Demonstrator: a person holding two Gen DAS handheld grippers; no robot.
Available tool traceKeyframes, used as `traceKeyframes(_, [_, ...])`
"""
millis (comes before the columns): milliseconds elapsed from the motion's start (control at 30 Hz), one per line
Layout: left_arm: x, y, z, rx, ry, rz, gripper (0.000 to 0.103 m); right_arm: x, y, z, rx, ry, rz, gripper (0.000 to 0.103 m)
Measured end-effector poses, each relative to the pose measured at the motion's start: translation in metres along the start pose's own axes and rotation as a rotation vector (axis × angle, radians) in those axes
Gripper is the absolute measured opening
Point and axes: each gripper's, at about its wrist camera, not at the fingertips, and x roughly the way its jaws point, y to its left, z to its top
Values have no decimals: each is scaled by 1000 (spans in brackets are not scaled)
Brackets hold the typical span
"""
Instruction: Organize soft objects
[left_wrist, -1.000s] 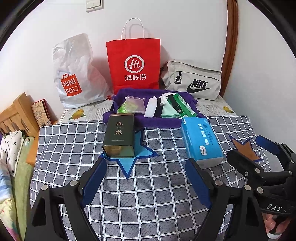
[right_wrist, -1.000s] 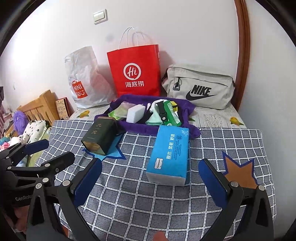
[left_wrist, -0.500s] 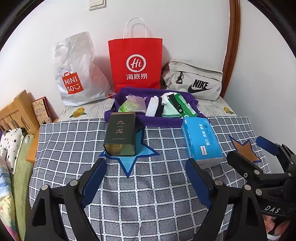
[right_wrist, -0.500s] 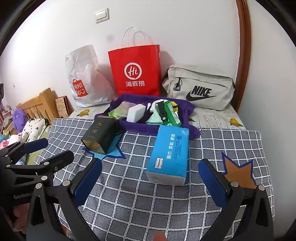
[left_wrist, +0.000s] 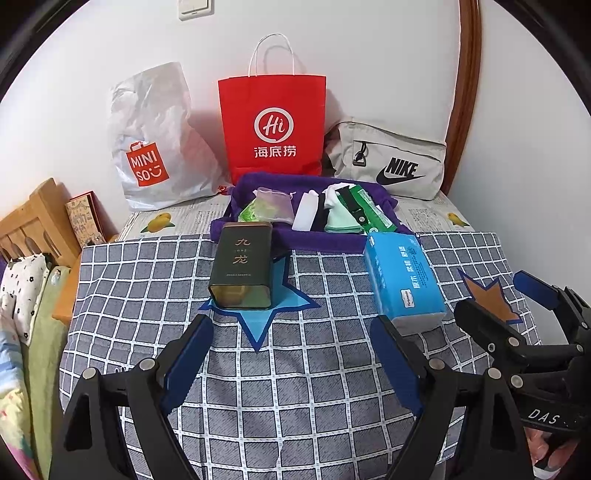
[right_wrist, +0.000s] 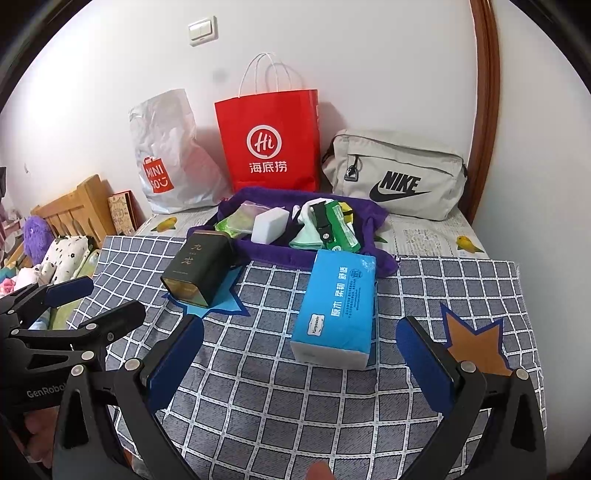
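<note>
A blue tissue pack (left_wrist: 404, 278) (right_wrist: 338, 304) lies on the checked cloth, right of centre. A dark green tin (left_wrist: 242, 266) (right_wrist: 197, 267) lies on a blue star patch (left_wrist: 264, 314). Behind them a purple cloth tray (left_wrist: 314, 242) (right_wrist: 266, 254) holds small soft items: a white sponge (right_wrist: 269, 225), green packets, a mint cloth (left_wrist: 341, 221). My left gripper (left_wrist: 291, 354) is open and empty, short of the tin. My right gripper (right_wrist: 299, 358) is open and empty, just short of the tissue pack; it also shows in the left wrist view (left_wrist: 498, 306).
A red paper bag (left_wrist: 273, 125), a white Miniso bag (left_wrist: 155, 140) and a grey Nike bag (left_wrist: 388, 162) stand against the back wall. An orange star patch (right_wrist: 476, 343) lies at the right. A wooden headboard (left_wrist: 33, 225) and bedding are at the left.
Both grippers have drifted very slightly; the view has shifted a little. Nothing was taken hold of or moved.
</note>
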Motion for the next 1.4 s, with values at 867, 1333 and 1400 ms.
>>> traceKeyframes(867, [-3,-1,0,1,4,12,86,-1,-2,0,1,1,0,102])
traceKeyframes(1333, [-2,0,0,1,8,12,86,-1,-1,1,3,4,-1,102])
traceKeyframes(1400, [0,2,0,-2,13,13,86,0,-1,1,-2,5,0,102])
